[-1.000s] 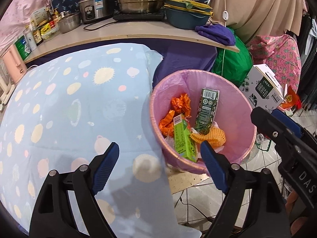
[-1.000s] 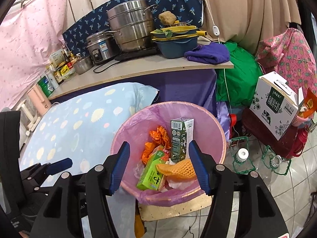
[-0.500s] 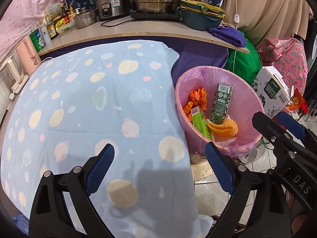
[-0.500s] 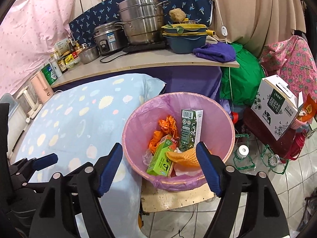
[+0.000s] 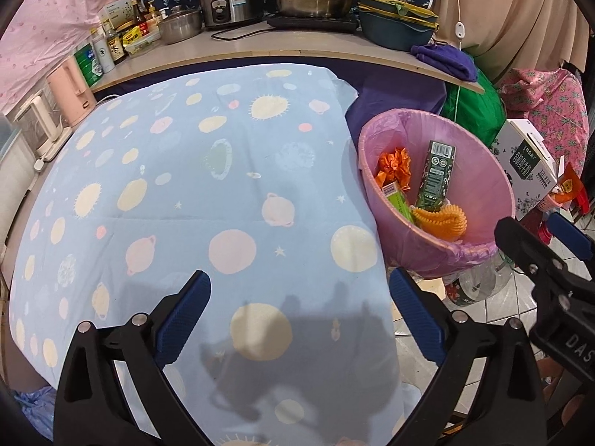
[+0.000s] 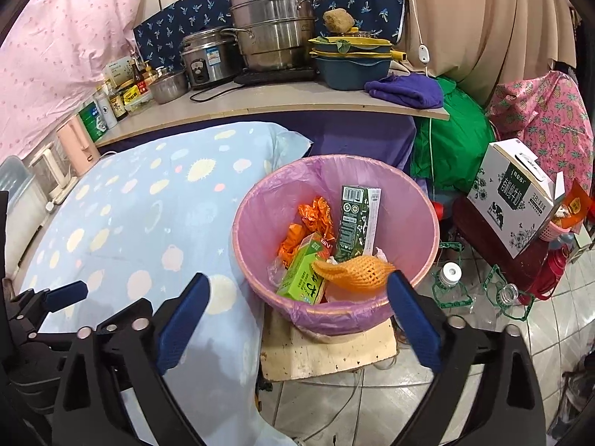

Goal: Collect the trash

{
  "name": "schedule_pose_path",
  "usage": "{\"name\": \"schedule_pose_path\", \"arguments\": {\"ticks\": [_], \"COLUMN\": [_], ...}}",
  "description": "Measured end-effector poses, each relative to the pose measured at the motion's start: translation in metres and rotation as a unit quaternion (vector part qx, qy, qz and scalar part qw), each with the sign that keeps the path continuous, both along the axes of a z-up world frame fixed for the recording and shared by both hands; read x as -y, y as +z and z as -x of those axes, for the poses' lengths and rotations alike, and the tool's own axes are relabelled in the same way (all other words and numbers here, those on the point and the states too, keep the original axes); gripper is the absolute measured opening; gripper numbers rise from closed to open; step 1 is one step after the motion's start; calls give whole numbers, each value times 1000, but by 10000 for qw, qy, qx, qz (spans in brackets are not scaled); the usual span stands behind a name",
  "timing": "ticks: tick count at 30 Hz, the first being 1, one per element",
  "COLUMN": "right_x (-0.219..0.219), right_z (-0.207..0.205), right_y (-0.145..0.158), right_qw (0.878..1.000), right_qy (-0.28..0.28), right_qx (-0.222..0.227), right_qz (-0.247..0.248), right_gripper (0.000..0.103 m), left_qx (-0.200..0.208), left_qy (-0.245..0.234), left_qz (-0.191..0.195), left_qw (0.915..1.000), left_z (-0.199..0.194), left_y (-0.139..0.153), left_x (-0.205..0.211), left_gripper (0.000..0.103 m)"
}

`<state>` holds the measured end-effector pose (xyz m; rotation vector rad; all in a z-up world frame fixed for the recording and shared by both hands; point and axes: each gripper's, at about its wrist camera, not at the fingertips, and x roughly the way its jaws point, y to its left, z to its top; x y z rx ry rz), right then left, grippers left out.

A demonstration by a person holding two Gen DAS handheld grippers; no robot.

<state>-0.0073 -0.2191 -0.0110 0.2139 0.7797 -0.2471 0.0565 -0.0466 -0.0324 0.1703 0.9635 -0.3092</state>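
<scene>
A pink-lined trash bin stands on a wooden board beside the table. Inside it are an orange wrapper, a dark green carton, a light green carton and an orange foam net. My right gripper hovers over the bin's near rim. Its jaws are opening and hold nothing. My left gripper is above the blue planet-print tablecloth, left of the bin. Its jaws are opening too, with nothing between them. The right gripper shows at the right edge of the left wrist view.
A counter behind the table carries steel pots, a rice cooker, bowls and bottles. A milk box sits on a dark stand to the right. Plastic bottles lie on the tiled floor near the bin. A purple cloth rests on the counter's end.
Both grippers' jaws have spread wider. The left gripper has moved away from the bin and over the tablecloth. In the right wrist view the bin has shifted to the right.
</scene>
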Motion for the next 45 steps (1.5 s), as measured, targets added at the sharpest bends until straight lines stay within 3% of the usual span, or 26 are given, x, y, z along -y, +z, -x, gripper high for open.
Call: {"name": "schedule_pose_path", "arguments": {"ticks": [11, 45], "right_x": [-5, 13], "right_z": [10, 36], "right_y": [-5, -13], "right_qw": [9999, 9988], "right_qy": [-4, -352], "right_qx": [-81, -292], "right_qz": [98, 146], "right_gripper": [96, 96], "left_qx": [-102, 70], "left_qy": [171, -264], "left_qz": [-45, -455], "left_qw": [9998, 9986], "left_z": [6, 28], "left_y": [-5, -9], "left_x": [-11, 24], "left_gripper": [93, 93]}}
